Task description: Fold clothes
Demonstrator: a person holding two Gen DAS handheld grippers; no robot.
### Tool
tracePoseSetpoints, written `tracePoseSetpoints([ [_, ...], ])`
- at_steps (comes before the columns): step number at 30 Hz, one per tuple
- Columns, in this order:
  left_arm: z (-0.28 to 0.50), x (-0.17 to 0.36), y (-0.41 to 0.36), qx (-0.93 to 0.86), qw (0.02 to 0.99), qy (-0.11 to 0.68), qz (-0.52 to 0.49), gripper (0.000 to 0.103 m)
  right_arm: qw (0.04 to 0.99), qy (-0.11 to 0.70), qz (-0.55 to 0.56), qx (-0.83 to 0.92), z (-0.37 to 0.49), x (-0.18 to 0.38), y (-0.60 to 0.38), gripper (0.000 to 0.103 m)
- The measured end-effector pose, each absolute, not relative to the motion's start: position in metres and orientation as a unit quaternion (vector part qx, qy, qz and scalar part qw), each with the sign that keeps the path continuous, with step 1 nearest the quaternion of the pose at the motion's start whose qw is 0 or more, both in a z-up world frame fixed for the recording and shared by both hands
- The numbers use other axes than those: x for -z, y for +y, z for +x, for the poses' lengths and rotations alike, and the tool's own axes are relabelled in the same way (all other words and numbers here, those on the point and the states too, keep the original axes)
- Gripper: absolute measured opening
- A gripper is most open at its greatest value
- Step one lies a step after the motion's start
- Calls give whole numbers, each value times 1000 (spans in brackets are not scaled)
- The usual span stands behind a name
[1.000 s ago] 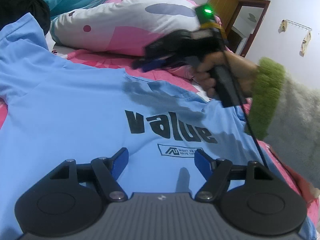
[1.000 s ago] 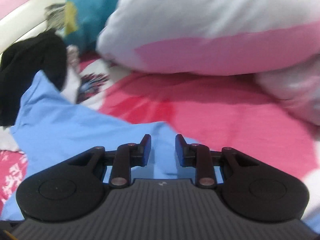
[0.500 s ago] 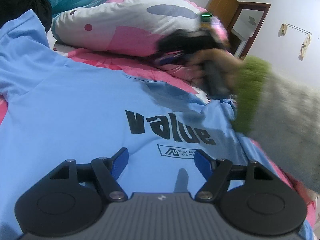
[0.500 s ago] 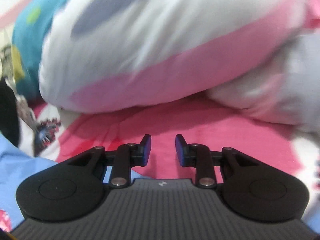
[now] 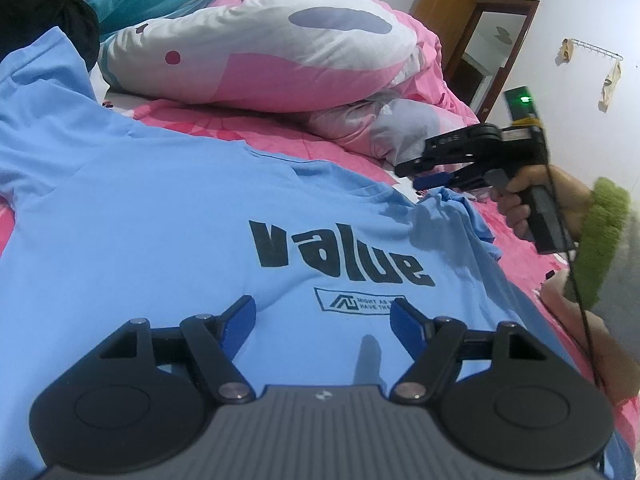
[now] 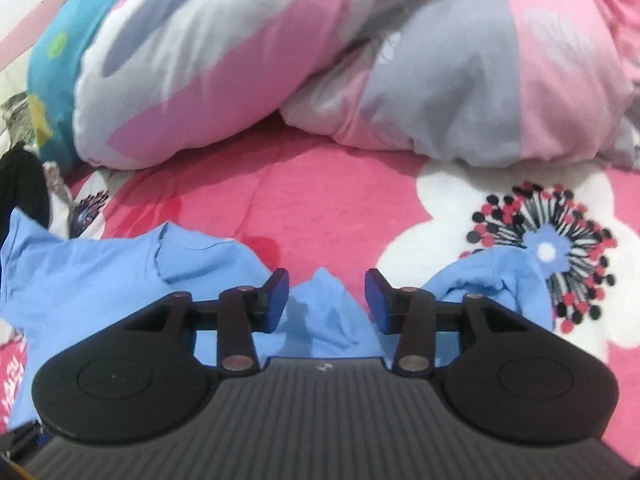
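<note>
T-shirt (image 5: 168, 216), light blue with the word "value" printed on it, lies spread on the pink flowered bedcover (image 6: 320, 200), below the rolled quilt (image 5: 256, 60). The left gripper (image 5: 322, 316) hovers over the lower chest with its jaws wide apart and nothing between them. The right gripper (image 6: 326, 294) is at the crumpled sleeve (image 6: 324, 300); its jaws have just been opening, and a small peak of blue cloth stands between the pads without being pressed. The right view is a little blurred, so I cannot say surely how deep the cloth sits. The risk I see: if the jaws close on this thin peak only, the sleeve may slip out, or the grip may drag the body and wrinkle it, because the left gripper does not hold anything down.
</note>
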State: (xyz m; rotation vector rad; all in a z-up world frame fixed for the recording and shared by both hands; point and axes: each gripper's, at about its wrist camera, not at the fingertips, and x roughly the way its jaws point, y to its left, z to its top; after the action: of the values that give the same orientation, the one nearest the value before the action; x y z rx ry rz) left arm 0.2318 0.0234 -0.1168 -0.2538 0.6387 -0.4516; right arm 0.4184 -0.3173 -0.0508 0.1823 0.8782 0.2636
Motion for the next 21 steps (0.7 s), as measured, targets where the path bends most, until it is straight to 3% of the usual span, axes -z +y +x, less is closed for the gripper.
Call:
tracePoseSetpoints([
  [5, 232, 117, 24, 221, 916, 310, -125, 76, 866, 476, 77, -133, 439, 74, -309, 39],
  [6, 232, 117, 24, 221, 916, 310, -125, 76, 867, 477, 64, -132, 439, 77, -306, 33],
  [8, 232, 117, 23, 221, 916, 310, -124, 76, 871, 467, 37, -148, 435, 75, -297, 3],
  [14, 233, 117, 23, 221, 916, 310, -125, 76, 935, 331, 9, -123, 412, 37, -294, 3],
  [21, 232, 118, 24, 222, 916, 310, -125, 76, 944, 323, -2, -72, 421, 58, -292, 3],
])
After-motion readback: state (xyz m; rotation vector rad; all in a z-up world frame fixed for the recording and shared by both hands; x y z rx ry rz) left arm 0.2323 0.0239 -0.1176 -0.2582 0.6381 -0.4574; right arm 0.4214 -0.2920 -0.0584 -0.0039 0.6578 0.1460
